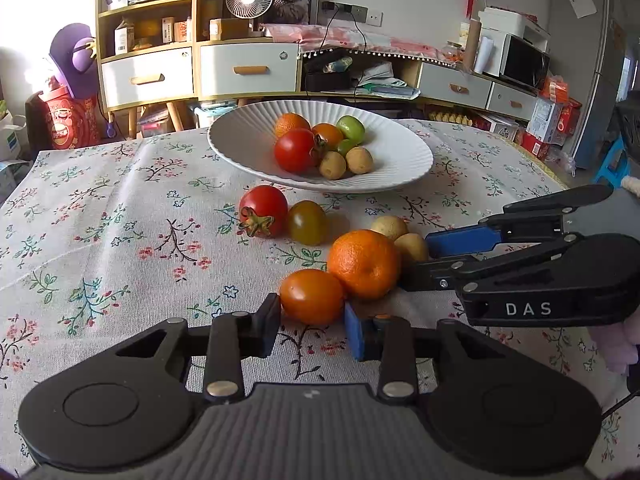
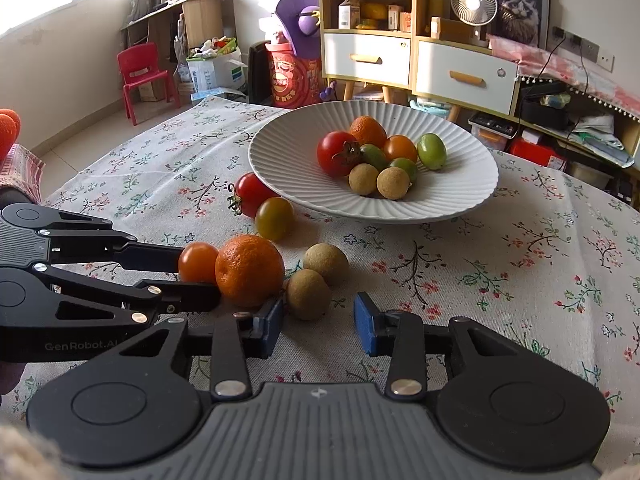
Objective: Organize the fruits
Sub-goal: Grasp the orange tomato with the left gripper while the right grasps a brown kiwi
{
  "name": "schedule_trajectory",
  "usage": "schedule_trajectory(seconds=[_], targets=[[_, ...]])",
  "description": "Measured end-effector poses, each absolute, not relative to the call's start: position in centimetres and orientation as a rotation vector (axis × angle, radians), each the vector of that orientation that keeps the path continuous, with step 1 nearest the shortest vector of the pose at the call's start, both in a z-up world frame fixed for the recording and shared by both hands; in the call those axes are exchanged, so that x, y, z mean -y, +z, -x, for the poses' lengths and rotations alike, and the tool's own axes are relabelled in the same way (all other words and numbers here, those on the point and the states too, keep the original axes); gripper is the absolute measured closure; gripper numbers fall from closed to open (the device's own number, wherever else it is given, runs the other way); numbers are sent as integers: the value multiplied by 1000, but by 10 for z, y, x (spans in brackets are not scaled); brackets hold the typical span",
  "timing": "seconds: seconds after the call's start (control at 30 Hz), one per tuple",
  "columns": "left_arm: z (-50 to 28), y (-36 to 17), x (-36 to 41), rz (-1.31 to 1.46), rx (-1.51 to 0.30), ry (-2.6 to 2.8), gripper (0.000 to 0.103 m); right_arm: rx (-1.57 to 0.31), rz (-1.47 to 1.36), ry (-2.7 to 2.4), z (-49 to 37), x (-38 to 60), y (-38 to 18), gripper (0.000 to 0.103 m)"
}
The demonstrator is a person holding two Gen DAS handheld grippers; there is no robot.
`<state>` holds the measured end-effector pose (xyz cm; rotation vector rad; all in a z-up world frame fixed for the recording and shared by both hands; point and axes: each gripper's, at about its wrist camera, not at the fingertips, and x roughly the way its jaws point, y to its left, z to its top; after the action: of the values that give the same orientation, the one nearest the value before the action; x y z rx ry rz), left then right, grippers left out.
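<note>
Floral tablecloth (image 1: 100,220), fruit sorting, items as I see them:
- Left gripper (image 1: 312,326): narrow, pads pressed on both sides of an orange cherry tomato (image 1: 312,296), which rests on the cloth touching a mandarin (image 1: 364,264).
- Right gripper (image 2: 320,326): narrowly parted, holding nothing. A longan (image 2: 308,294) lies between its tips, just beside the left pad and apart from the right.
- Second longan (image 2: 326,262): just behind the first.
- Ribbed white dish (image 2: 280,140): beyond, part filled with fruit.

I see a white ribbed bowl (image 1: 256,136), a red tomato (image 1: 264,209), an orange mandarin (image 1: 364,262), tan longans (image 2: 308,294), blue pads (image 2: 366,330), and a cloth (image 1: 100,216) printed with flowers.
</note>
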<state>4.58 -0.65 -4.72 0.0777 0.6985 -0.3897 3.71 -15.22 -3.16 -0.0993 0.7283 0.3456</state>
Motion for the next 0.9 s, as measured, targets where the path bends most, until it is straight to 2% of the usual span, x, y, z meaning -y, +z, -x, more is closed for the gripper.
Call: schedule_trajectory(seconds=[0.27, 0.9], targets=[[-46, -46, 6, -76, -707, -392, 76, -730, 92, 363, -37, 150, -31, 81], [-42, -35, 6, -49, -754, -411, 76, -736, 73, 371, -31, 153, -20, 81]])
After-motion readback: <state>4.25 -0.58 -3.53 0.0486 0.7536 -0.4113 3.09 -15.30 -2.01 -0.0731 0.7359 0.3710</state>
